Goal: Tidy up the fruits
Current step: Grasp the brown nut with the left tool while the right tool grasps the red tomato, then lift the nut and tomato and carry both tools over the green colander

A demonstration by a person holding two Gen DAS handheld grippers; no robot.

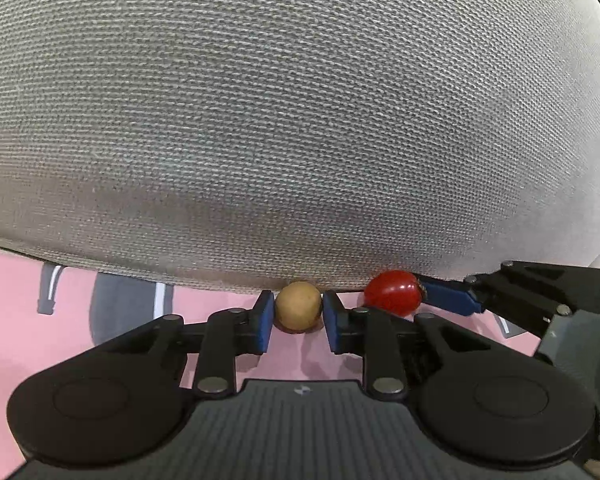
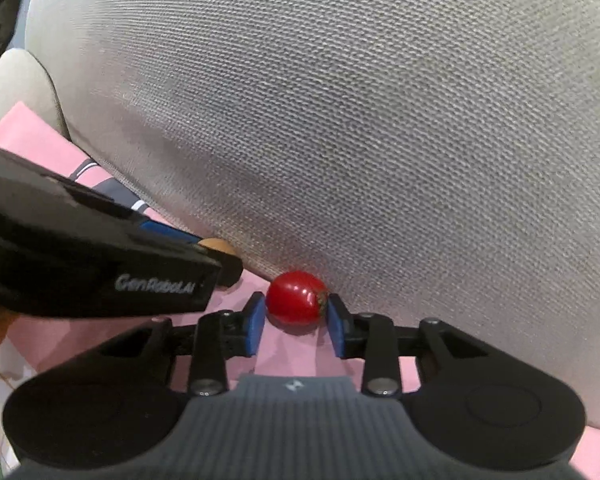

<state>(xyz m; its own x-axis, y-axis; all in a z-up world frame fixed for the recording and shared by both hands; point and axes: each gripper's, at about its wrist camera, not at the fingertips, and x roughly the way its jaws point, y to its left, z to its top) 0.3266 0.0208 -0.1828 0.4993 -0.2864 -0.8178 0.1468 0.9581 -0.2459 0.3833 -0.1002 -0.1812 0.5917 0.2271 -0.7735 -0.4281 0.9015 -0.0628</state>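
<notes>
A small tan round fruit (image 1: 299, 306) lies on the pink mat against a grey cushion. My left gripper (image 1: 298, 316) has its blue pads touching the fruit's two sides. A red cherry tomato (image 2: 297, 298) lies just to its right, also against the cushion. My right gripper (image 2: 296, 318) has its blue pads closed against the tomato's sides. In the left wrist view the tomato (image 1: 394, 293) shows beside the right gripper's blue fingertip (image 1: 450, 301). In the right wrist view the tan fruit (image 2: 216, 245) peeks out behind the left gripper's black body.
A large grey woven cushion (image 1: 300, 120) fills the view right behind both fruits. The pink printed mat (image 1: 20, 300) lies under the grippers. The two grippers sit side by side, very close together.
</notes>
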